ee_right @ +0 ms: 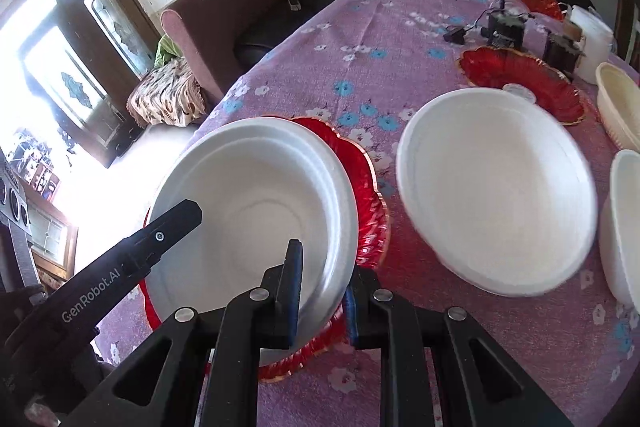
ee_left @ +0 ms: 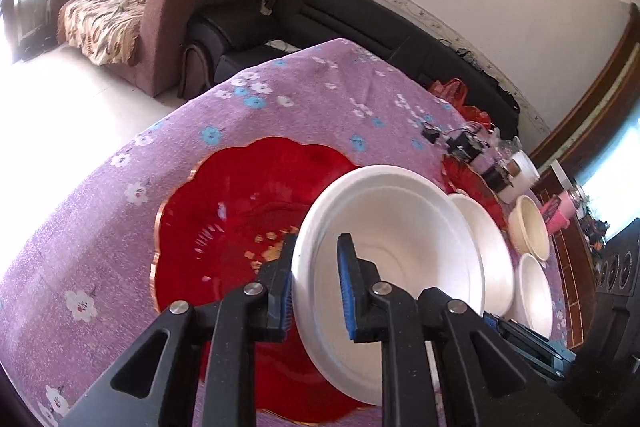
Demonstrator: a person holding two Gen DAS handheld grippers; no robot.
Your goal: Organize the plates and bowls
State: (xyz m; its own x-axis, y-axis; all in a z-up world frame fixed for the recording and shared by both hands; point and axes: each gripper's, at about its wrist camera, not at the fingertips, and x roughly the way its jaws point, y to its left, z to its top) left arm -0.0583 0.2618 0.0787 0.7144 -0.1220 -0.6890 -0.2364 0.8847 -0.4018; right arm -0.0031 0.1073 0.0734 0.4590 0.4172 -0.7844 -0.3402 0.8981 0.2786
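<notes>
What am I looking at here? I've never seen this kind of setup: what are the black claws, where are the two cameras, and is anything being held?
There is no robot here. A person holds a two-finger clamp in each hand, and each clamp carries a wide-angle camera that looks along its fingers. One picture comes from the left gripper, the other from the right gripper. The black bar at the left of the right view is the left tool.

On the purple flowered cloth are a red plate, a second red plate, a second white bowl and a cream bowl.

Both tools are at one white bowl over the near red plate. The right gripper is shut on its rim. The left gripper straddles the opposite rim, and its pads do not seem to be pressing.
</notes>
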